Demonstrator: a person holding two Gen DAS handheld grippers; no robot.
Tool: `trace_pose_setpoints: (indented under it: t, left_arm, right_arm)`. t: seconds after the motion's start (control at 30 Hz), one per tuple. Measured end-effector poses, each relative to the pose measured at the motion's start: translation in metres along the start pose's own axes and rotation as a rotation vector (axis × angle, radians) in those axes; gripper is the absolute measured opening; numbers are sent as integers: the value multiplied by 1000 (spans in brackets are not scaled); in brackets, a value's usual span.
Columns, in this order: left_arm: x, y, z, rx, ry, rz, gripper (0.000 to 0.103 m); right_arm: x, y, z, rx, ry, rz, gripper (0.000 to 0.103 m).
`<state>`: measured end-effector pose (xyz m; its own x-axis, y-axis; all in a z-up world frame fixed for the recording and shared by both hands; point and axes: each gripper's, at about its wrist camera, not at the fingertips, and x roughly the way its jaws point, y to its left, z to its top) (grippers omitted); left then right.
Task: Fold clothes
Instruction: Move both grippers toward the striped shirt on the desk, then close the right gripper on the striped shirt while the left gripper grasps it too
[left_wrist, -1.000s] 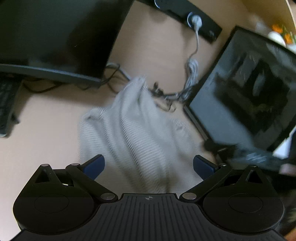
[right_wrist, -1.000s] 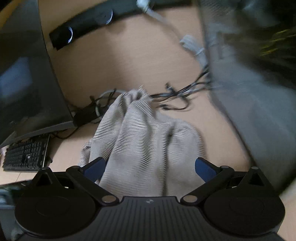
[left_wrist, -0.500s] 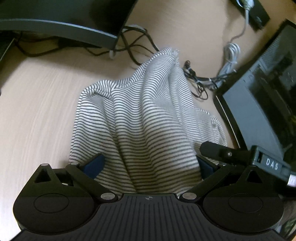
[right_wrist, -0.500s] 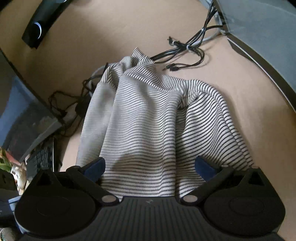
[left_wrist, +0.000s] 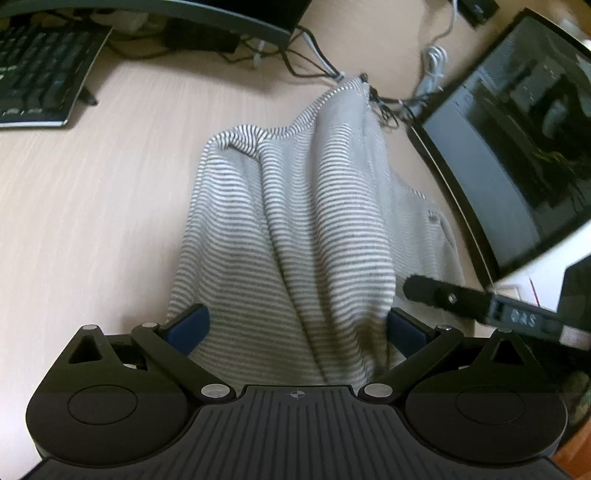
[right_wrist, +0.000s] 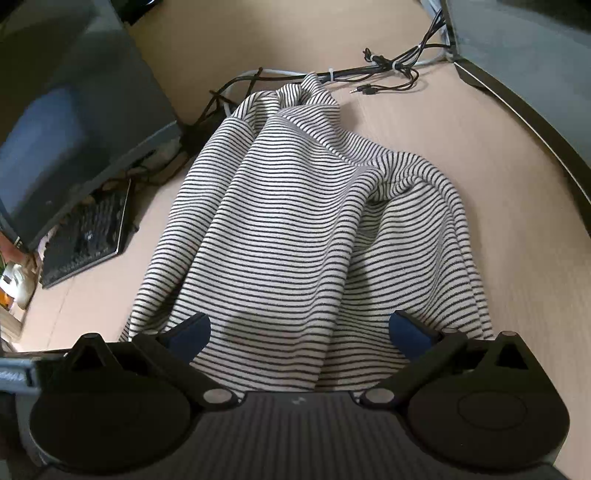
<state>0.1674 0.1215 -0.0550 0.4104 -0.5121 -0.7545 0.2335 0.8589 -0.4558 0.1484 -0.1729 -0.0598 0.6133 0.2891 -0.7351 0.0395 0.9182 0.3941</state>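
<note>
Pale wood-grain desk (left_wrist: 92, 206) lies under everything we see, and over it our left gripper (left_wrist: 295, 328) and right gripper (right_wrist: 299, 328) both hang with blue-padded jaws spread wide, nothing pinched, each above the near hem of the striped garment (right_wrist: 295, 229). From the grippers outward, that soft knit of thin dark and cream stripes lies rumpled in long folds on the desk, narrowing to a peak that touches a tangle of black and white cables (right_wrist: 384, 70). Beyond it we see a black keyboard (left_wrist: 40, 74) and dark glossy monitors (left_wrist: 517, 147), and the right gripper's black bar (left_wrist: 480, 302) carries letters that seem to read "DAS".
</note>
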Motion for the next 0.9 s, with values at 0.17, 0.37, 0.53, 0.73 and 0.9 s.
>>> trace_pose_setpoints:
  t: [0.17, 0.37, 0.53, 0.73, 0.9]
  left_arm:
    - [-6, 4, -5, -17, -8, -12, 103]
    - [-16, 0, -2, -26, -40, 42, 103]
    - [-54, 3, 7, 17, -199, 191, 103]
    - [-91, -1, 37, 32, -371, 274, 103]
    - [-72, -28, 55, 98, -355, 208, 103]
  right_arm:
    - [8, 10, 14, -50, 97, -47, 103]
    - [-23, 24, 23, -141, -24, -114, 94]
    - [-42, 43, 42, -238, -131, -97, 63]
    - [-14, 70, 36, -313, -61, -59, 37]
    - [31, 72, 24, -323, 39, -94, 22]
